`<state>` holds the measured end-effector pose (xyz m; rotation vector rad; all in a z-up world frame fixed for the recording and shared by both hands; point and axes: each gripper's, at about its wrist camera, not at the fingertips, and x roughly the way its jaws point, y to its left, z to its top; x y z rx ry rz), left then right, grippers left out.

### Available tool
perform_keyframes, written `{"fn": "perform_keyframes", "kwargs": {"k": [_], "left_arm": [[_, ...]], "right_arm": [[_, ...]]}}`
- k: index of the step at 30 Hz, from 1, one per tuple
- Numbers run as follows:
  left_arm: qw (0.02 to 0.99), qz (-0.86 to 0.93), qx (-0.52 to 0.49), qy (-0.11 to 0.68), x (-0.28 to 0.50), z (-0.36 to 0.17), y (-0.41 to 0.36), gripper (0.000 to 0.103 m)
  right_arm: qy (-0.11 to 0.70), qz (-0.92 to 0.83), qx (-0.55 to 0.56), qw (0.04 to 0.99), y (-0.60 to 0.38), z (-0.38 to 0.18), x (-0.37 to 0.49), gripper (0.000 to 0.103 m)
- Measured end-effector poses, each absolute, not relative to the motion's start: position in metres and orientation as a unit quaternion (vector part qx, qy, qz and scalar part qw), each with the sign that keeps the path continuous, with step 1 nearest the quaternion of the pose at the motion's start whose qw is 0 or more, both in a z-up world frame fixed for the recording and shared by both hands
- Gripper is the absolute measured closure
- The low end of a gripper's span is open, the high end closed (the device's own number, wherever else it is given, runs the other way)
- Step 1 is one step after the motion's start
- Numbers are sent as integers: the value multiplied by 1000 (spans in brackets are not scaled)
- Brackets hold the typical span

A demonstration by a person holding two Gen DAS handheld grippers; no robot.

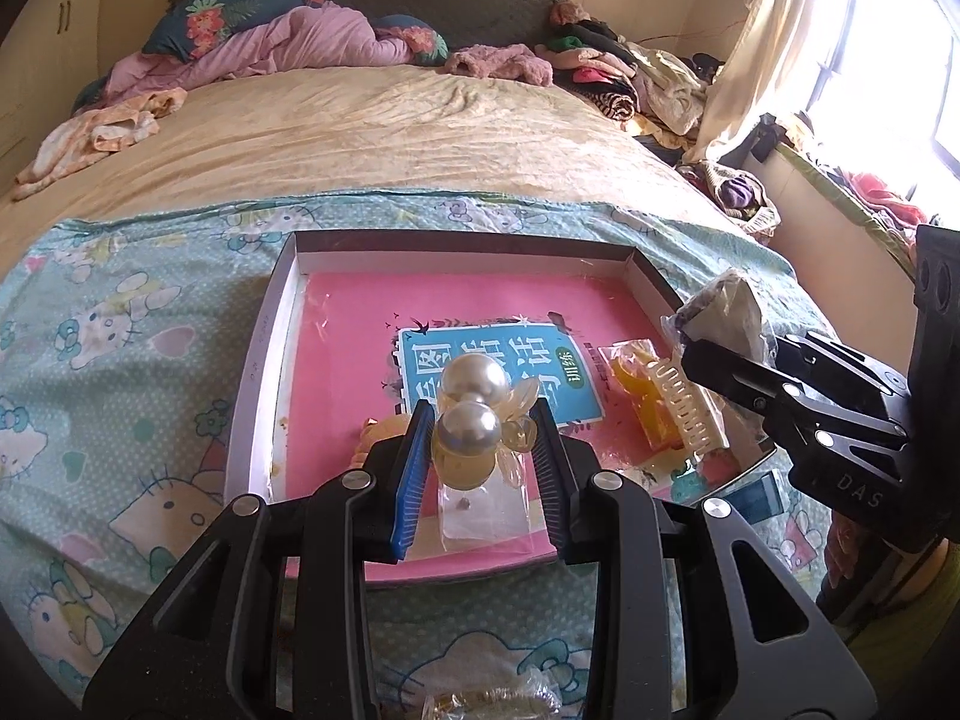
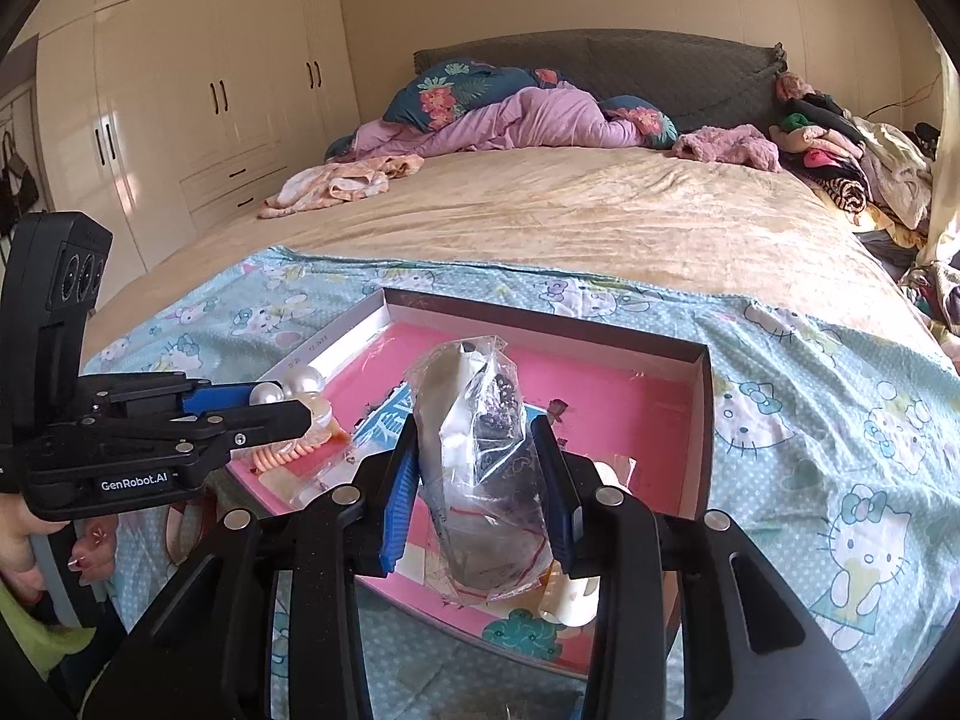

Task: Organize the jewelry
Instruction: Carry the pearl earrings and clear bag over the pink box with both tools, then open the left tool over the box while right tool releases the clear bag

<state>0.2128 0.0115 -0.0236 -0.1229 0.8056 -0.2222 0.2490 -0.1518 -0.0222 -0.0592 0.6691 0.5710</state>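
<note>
Left wrist view: rides close behind left gripper [image 1: 483, 426], looking forward and downward over shallow box [image 1: 264, 354] toward headboard at 12 o'clock; right gripper [image 1: 690, 354] entering at 3 o'clock. Right wrist view: same close perch behind right gripper [image 2: 474, 450], facing likewise; left gripper [image 2: 300, 408] at 9 o'clock. Shared: box [image 2: 699, 414], patterned sheet [image 2: 840, 420], bed.

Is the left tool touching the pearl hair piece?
Touching. In the left wrist view the left tool has both pads pressed against the bagged pearl hair piece, held above the pink-lined box.
</note>
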Motion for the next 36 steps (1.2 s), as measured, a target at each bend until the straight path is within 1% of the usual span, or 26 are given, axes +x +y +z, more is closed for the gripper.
{"fn": "perform_keyframes", "kwargs": {"k": [25,27,28,29,33,34,35,36], "left_arm": [[901,-115,-87,410,233,-51,25,78],[901,-111,-89,409,232,-51,27,71],[902,-110,-90,408,232,-50,28,61],[902,-107,-88,408,232,-49,28,58],[903,-104,-85,408,230,-48,29,56],[903,-105,-86,408,229,-47,29,55],[903,-103,-86,407,227,-46,29,51],[904,-102,-86,406,226,-45,29,49]], "right_arm": [[357,271,-43,893,-138,-48,261,68],[358,272,-43,892,-137,-49,262,68],[359,272,-43,892,-137,-49,262,68],[359,271,-43,892,-137,-50,262,68],[360,272,-43,891,-136,-50,262,68],[361,272,-43,891,-136,-51,262,68],[362,272,-43,890,-135,-51,262,68],[364,272,-44,890,-135,-52,262,68]]}}
